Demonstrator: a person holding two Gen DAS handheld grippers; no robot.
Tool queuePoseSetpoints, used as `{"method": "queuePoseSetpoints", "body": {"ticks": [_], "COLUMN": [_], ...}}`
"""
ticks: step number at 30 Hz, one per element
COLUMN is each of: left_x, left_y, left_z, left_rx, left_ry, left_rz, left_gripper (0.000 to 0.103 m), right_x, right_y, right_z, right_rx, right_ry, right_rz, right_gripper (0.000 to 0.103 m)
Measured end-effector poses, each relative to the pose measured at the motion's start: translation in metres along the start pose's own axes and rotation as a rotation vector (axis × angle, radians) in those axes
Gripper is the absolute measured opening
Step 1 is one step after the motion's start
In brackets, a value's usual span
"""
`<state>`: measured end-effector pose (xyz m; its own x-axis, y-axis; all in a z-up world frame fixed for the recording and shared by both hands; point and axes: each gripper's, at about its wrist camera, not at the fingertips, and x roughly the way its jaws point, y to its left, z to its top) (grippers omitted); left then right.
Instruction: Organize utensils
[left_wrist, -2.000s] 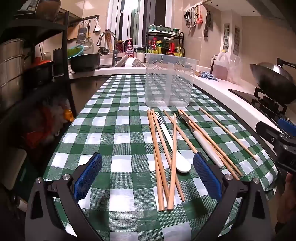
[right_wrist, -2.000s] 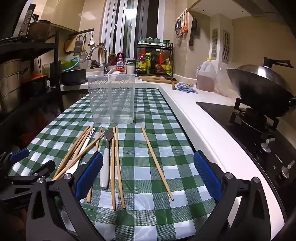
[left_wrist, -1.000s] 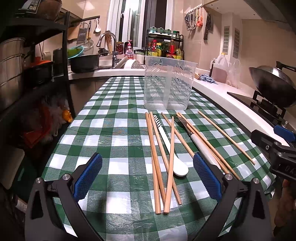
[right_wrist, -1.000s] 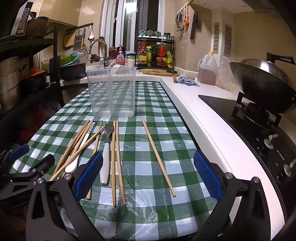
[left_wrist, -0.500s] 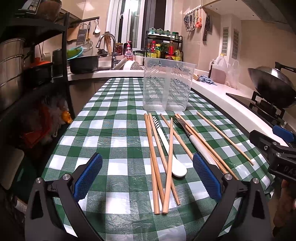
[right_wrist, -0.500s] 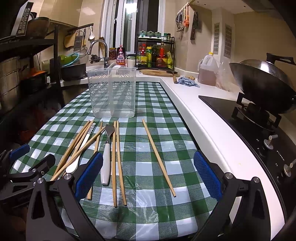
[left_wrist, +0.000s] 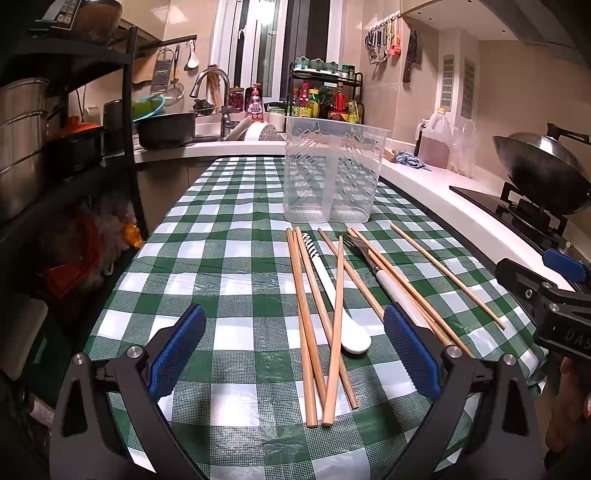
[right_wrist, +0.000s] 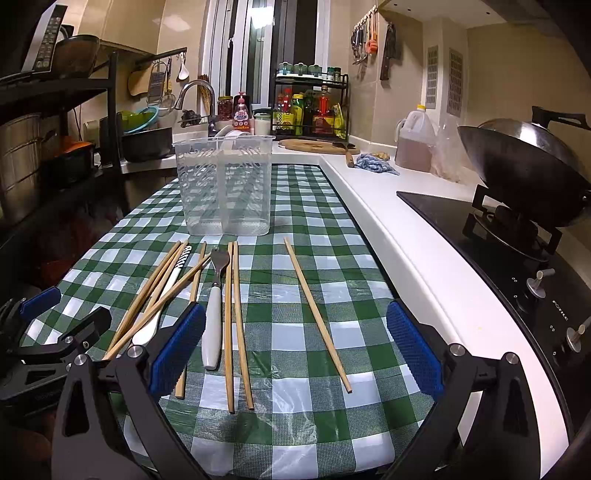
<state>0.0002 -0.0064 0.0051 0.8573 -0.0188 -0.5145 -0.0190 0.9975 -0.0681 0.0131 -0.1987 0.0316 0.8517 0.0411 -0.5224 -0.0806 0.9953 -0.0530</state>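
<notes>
Both our grippers, left gripper (left_wrist: 293, 356) and right gripper (right_wrist: 295, 354), gape wide, empty. Thin bamboo chopsticks (left_wrist: 308, 314) between left fingers: light, stiff, roll-prone; we pinch mid-shaft.

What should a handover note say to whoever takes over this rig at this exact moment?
Left gripper: open, empty, above the near table edge.
Right gripper: open, empty, likewise.
Clear holder: upright at the far end of the checked cloth, looks empty.
On the cloth: chopsticks partly crossed, white spoon, fork, one lone chopstick to the right.
Done: nothing.
Left: move every utensil into the holder.
</notes>
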Motion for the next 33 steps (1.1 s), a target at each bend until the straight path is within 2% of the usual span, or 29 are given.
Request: {"method": "queuePoseSetpoints", "body": {"ticks": [19, 25, 28, 31, 33], "left_x": [-0.002, -0.002, -0.001, 0.004, 0.009], "left_y": [-0.002, -0.004, -0.004, 0.001, 0.008], "left_z": [0.000, -0.001, -0.001, -0.002, -0.005], "left_rx": [0.005, 0.008, 0.003, -0.032, -0.063], "left_ry": [-0.003, -0.002, 0.004, 0.036, 0.073], "left_rz": [-0.007, -0.015, -0.026, -0.058, -0.070], "left_gripper": [0.092, 0.088, 0.083, 0.071, 0.055], "right_x": [0.000, 0.000, 0.000, 0.001, 0.005], "right_y": [0.001, 0.001, 0.002, 0.003, -0.001], "right_z": [0.000, 0.000, 0.000, -0.001, -0.001], "right_rx": [0.001, 0.001, -0.001, -0.021, -0.004], "right_ry": [0.000, -0.001, -0.001, -0.002, 0.020], "right_rz": [0.001, 0.003, 0.000, -0.040, -0.052], "right_gripper": [0.096, 0.096, 0.096, 0.080, 0.063]}}
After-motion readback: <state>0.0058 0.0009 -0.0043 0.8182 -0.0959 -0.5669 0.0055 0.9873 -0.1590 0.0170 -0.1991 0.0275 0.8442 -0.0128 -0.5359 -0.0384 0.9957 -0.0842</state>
